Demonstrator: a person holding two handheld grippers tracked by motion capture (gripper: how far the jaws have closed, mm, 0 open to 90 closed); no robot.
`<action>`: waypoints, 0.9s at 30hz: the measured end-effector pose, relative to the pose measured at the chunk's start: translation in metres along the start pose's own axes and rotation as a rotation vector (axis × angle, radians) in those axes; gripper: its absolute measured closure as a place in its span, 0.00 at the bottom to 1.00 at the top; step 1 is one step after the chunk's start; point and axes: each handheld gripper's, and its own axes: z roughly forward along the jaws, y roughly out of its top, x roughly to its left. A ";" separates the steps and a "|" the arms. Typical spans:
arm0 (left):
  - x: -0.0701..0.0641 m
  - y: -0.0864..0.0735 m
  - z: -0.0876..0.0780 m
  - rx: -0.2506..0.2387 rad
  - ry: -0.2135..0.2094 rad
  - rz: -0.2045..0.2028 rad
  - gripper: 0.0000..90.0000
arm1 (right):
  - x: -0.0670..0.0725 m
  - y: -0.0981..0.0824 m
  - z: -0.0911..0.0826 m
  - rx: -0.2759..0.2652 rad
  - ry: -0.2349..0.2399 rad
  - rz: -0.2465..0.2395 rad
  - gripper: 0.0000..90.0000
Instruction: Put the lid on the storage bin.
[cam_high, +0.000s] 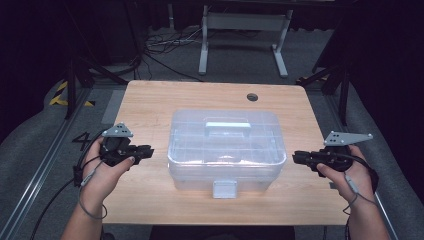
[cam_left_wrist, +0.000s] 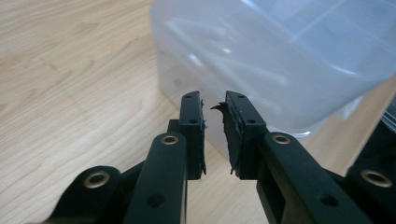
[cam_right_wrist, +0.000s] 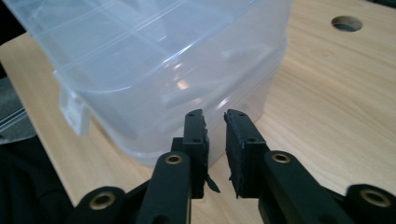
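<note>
Table scene, L to R: left gripper (cam_high: 148, 150) w/ jaws slightly parted, nothing between them, just beside clear plastic storage box (cam_high: 226, 150) at centre of wooden table (cam_high: 150, 100). Right gripper (cam_high: 296, 158) likewise released, near box's other end, not touching.

Just beyond my matt black plastic fingers (cam_left_wrist: 192, 135) stood the box (cam_high: 225, 150) of glossy, translucent smooth plastic, on a table (cam_high: 150, 100) of pale, matt wood grain.
</note>
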 end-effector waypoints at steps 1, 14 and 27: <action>0.004 -0.002 0.000 -0.008 0.002 -0.011 0.84 | -0.001 0.000 0.000 -0.002 -0.001 0.004 0.85; 0.033 -0.019 0.017 -0.067 0.076 -0.035 0.69 | -0.032 -0.011 0.011 -0.076 -0.122 0.024 0.69; 0.052 -0.033 0.045 -0.038 0.120 -0.045 0.54 | -0.070 -0.038 0.031 -0.073 -0.194 0.103 0.61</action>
